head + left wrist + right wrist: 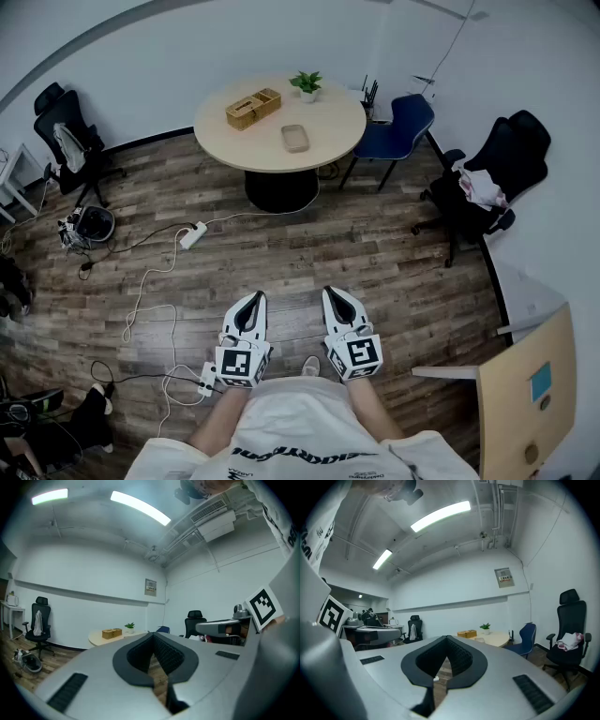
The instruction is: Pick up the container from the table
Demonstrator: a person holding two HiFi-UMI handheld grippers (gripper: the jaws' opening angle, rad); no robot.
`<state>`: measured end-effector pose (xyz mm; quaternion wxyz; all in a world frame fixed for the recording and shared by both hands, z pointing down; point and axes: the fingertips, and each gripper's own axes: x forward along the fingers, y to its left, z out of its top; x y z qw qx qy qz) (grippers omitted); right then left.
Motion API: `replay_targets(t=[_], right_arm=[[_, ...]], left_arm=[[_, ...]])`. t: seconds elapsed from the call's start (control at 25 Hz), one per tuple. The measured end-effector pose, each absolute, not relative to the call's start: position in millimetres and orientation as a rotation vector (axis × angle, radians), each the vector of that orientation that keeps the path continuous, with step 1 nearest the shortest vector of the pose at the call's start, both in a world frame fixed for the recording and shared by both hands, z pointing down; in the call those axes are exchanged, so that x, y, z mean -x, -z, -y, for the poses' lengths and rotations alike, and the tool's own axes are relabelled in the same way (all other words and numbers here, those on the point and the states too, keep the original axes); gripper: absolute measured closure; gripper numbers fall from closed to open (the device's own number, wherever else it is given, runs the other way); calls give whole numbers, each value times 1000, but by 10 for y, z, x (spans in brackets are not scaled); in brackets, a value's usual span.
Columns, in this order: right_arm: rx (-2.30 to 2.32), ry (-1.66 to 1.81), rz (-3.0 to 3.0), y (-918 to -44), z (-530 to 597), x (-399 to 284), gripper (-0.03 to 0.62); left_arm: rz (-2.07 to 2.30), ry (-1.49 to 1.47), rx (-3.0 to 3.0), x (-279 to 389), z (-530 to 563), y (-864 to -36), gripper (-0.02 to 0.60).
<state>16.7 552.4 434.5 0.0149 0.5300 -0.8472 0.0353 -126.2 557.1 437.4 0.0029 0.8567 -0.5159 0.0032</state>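
The container [295, 138] is a small beige tray lying on the round wooden table [337, 131], far across the room from me. My left gripper [255, 298] and right gripper [332, 293] are held side by side close to my body, pointing level toward the table, and both are shut on nothing. In the left gripper view the jaws [152, 634] meet at the tip, and the table [101, 637] is small in the distance. The right gripper [446, 638] likewise shows its jaws together, with the table [499, 639] beyond them.
A wooden box [253, 108] and a potted plant [307, 84] share the table. A blue chair [398, 127] stands at its right, and black office chairs [492, 178] [66, 141] stand at both sides. Cables and a power strip [192, 234] cross the wooden floor. A desk corner [525, 394] is at my right.
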Motion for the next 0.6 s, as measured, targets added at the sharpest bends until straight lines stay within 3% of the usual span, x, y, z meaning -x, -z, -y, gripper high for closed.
replay_targets(t=[0.6], right_arm=[[-1621, -124, 2702, -4300, -5252, -631, 565]], left_arm=[[1699, 1, -2573, 809, -5339, -4438, 568]])
